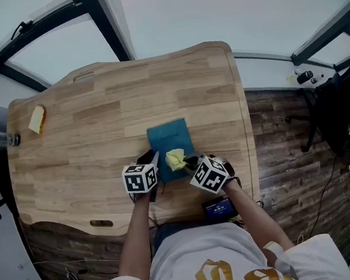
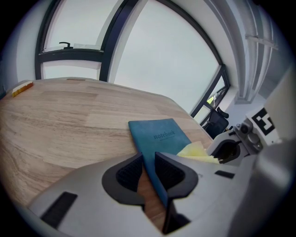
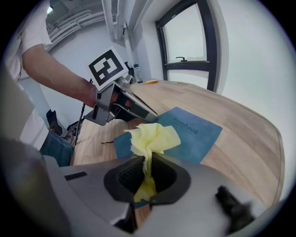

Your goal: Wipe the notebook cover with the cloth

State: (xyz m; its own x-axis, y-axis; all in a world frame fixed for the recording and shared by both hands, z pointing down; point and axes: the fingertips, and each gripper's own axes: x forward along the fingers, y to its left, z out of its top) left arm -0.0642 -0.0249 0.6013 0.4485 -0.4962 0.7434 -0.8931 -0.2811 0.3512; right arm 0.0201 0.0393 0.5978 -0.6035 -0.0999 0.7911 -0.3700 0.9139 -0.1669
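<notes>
A teal notebook (image 1: 170, 142) lies flat near the front middle of the wooden table (image 1: 82, 140). My left gripper (image 1: 154, 164) is at its near left edge; in the left gripper view the jaws (image 2: 147, 166) are shut on that edge of the notebook (image 2: 159, 136). My right gripper (image 1: 188, 162) is shut on a crumpled yellow cloth (image 1: 176, 159), which rests over the notebook's near part. In the right gripper view the cloth (image 3: 152, 138) bunches out of the jaws (image 3: 147, 169) above the notebook cover (image 3: 196, 134), with the left gripper (image 3: 150, 115) just beyond it.
A small yellow object (image 1: 36, 119) lies at the table's far left, with a dark cylinder (image 1: 1, 139) beyond that edge. A small device with a lit screen (image 1: 219, 209) sits at the front edge. An office chair (image 1: 334, 113) stands to the right on the floor.
</notes>
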